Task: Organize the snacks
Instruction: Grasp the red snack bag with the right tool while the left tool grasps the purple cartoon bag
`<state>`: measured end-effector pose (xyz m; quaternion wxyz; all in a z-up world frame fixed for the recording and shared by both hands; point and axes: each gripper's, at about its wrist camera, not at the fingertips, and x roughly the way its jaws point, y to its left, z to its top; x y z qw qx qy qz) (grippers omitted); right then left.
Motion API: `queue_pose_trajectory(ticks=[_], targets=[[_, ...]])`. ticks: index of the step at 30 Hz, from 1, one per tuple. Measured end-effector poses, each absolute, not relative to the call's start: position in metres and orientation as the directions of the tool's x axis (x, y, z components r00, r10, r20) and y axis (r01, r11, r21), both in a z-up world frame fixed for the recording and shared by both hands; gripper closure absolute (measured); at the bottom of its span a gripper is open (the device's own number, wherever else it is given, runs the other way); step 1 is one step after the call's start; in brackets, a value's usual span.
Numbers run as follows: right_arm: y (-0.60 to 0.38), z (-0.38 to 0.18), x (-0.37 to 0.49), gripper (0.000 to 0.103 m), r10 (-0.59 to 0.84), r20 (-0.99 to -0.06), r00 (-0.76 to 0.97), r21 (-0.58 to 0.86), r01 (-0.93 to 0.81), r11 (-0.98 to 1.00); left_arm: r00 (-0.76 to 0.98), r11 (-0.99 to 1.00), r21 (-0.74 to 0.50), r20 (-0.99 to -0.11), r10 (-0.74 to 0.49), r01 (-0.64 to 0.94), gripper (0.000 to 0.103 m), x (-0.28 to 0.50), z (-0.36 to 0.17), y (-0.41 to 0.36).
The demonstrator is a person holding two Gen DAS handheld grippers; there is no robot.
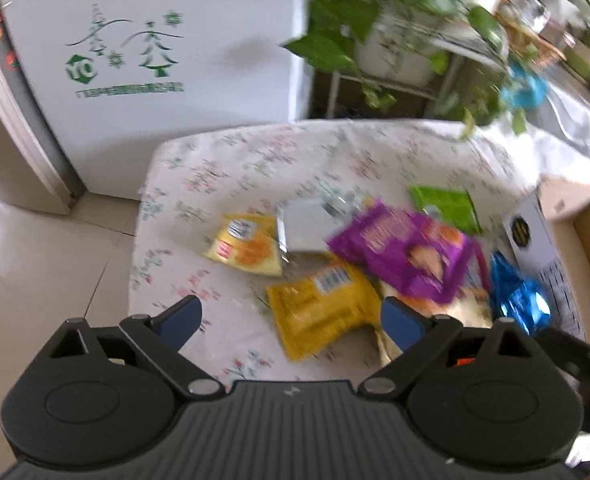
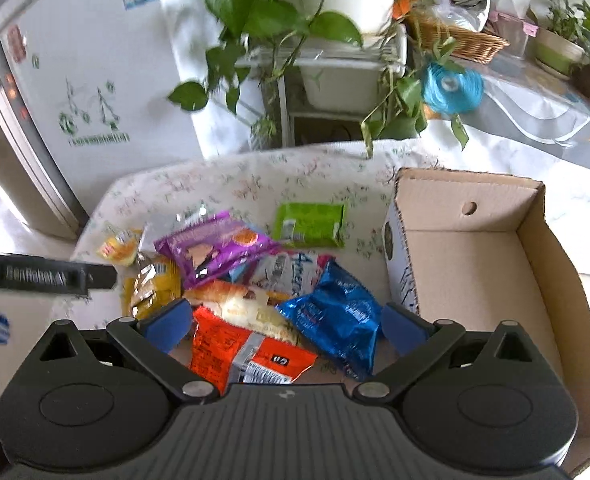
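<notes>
Several snack packets lie heaped on a floral tablecloth [image 1: 255,160]. In the left wrist view my left gripper [image 1: 291,320] hangs open above a dark yellow packet [image 1: 323,312], with nothing between its fingers; a light yellow packet [image 1: 245,246], a silver packet [image 1: 303,226], a purple packet [image 1: 407,252] and a green packet [image 1: 447,206] lie beyond. In the right wrist view my right gripper [image 2: 283,324] is open over an orange packet [image 2: 239,352] and a blue packet [image 2: 339,316]. The purple packet [image 2: 215,244] and green packet [image 2: 311,224] lie farther back.
An open cardboard box [image 2: 535,264] stands at the table's right, bare inside; it shows too as the box [image 1: 583,232]. A white refrigerator [image 1: 135,60] stands back left. Leafy potted plants [image 2: 295,12] on a rack overhang the far edge. Tiled floor [image 1: 35,260] lies left.
</notes>
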<state>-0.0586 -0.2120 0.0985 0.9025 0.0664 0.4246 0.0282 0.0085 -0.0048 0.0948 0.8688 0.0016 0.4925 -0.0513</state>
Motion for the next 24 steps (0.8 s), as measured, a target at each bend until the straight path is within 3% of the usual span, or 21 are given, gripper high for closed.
queue_pose_trajectory(ticks=[8, 14, 18, 24], targets=[[-0.23, 0.091, -0.074, 0.0, 0.184, -0.693, 0.697, 0.225, -0.034, 0.974, 0.512, 0.977, -0.208, -0.835, -0.201, 0.044, 0.006, 0.034, 0.103, 0.017], [-0.218, 0.076, -0.08, 0.0, 0.218, -0.757, 0.615, 0.228, -0.063, 0.972, 0.514, 0.96, -0.27, -0.815, -0.267, 0.071, 0.005, 0.051, 0.098, 0.003], [-0.212, 0.057, -0.077, 0.0, 0.282, -0.811, 0.513, 0.323, -0.008, 0.946, 0.489, 0.958, -0.276, -0.828, -0.276, 0.075, 0.005, 0.063, 0.088, -0.013], [-0.207, 0.043, -0.076, 0.0, 0.257, -0.84, 0.477, 0.335, 0.084, 0.939, 0.453, 0.955, -0.292, -0.847, -0.279, 0.043, 0.005, 0.077, 0.067, -0.036]])
